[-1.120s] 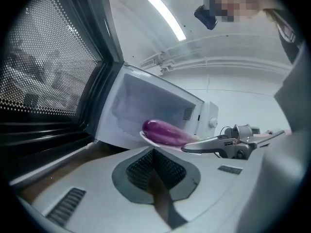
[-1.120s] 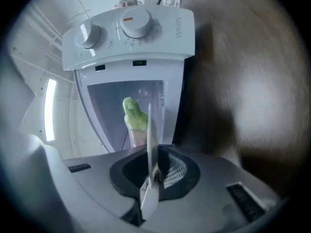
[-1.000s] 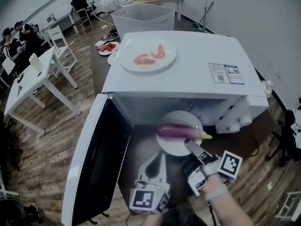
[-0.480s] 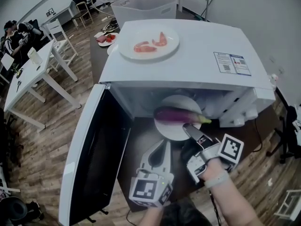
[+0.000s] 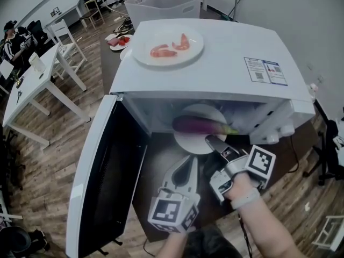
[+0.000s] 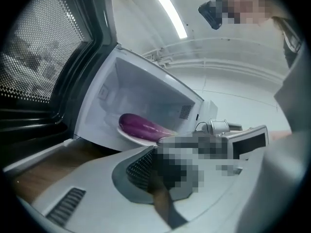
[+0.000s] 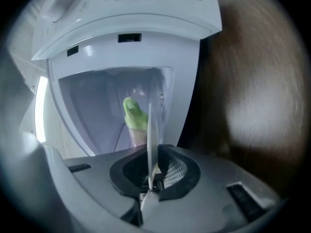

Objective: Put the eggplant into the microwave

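Note:
A purple eggplant point(image 5: 199, 125) with a green stem lies on a white plate point(image 5: 189, 145) at the mouth of the open white microwave point(image 5: 215, 69), partly under its roof. My right gripper point(image 5: 210, 140) is shut on the plate's near rim; in the right gripper view the plate point(image 7: 151, 125) stands edge-on between the jaws, with the eggplant's stem point(image 7: 134, 114) behind it. My left gripper point(image 5: 188, 165) hovers just left of it over the dark table, jaws together and holding nothing. The left gripper view shows the eggplant point(image 6: 141, 126) on the plate point(image 6: 130, 136) inside the cavity.
The microwave door point(image 5: 107, 176) hangs wide open to the left. A plate of red food point(image 5: 167, 47) rests on the microwave's top. A white bin point(image 5: 161, 7) stands behind, and a white table point(image 5: 37, 85) with chairs and seated people is at far left.
My right gripper has pushed the plate with the eggplant forward, deeper into the microwave opening. The left gripper has moved forward a little alongside it.

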The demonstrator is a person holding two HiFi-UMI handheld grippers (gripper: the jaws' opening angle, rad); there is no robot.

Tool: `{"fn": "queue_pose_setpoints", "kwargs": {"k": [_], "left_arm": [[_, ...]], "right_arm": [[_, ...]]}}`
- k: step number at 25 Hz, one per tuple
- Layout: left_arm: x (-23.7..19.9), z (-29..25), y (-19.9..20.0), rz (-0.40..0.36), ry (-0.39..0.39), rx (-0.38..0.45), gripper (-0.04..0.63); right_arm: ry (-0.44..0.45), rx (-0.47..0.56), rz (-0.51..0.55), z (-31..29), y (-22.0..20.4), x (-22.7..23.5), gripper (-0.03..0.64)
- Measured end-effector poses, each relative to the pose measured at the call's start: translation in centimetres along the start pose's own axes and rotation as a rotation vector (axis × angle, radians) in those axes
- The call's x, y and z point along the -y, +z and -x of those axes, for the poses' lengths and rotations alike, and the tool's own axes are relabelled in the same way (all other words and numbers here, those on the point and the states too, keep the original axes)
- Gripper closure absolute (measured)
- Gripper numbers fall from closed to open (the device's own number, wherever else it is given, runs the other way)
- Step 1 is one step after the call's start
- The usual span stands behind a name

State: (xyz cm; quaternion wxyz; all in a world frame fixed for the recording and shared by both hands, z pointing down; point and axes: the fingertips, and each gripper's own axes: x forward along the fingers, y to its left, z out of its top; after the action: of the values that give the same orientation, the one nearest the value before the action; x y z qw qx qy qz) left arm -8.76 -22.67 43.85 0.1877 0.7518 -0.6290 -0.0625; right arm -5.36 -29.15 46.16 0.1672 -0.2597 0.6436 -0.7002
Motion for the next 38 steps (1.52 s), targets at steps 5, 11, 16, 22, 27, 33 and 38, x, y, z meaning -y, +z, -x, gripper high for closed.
{"fn": "queue_pose_setpoints", "kwargs": {"k": [5,11,16,22,27,33,38], "left_arm": [[0.1,-0.5,-0.3,0.021,-0.020,-0.010,0.595],[1.5,-1.6,-0.8,0.019,-0.066,-0.033,0.595],[1.3,-1.9,-0.6,0.038,-0.066,-0.030,0.595],[1.0,-2.4,-0.6,0.058,-0.063,-0.029,0.595],[0.9,-2.6,-0.7,0.070,-0.061,-0.033,0.595],[0.8,-2.9,-0.5,0.082,-0.059,-0.033,0.595],[0.4,-3.0,-0.5,0.075,-0.048,-0.051,0.595]], "right_arm": [[-0.005,-0.007,-0.009,-0.5,0.1,0.0,0.595],[-0.003,-0.015,-0.008,-1.0,0.2,0.0,0.595],[-0.004,-0.039,0.045,-1.3,0.3,-0.2,0.589],[0.034,-0.090,0.105,-1.4,0.1,-1.2,0.507],[0.063,-0.171,0.208,-1.2,-0.9,-2.2,0.422],[0.070,-0.202,0.344,0.0,-1.5,-2.0,0.422],[0.059,-0.267,0.461,1.1,-2.8,-1.3,0.423]]}}
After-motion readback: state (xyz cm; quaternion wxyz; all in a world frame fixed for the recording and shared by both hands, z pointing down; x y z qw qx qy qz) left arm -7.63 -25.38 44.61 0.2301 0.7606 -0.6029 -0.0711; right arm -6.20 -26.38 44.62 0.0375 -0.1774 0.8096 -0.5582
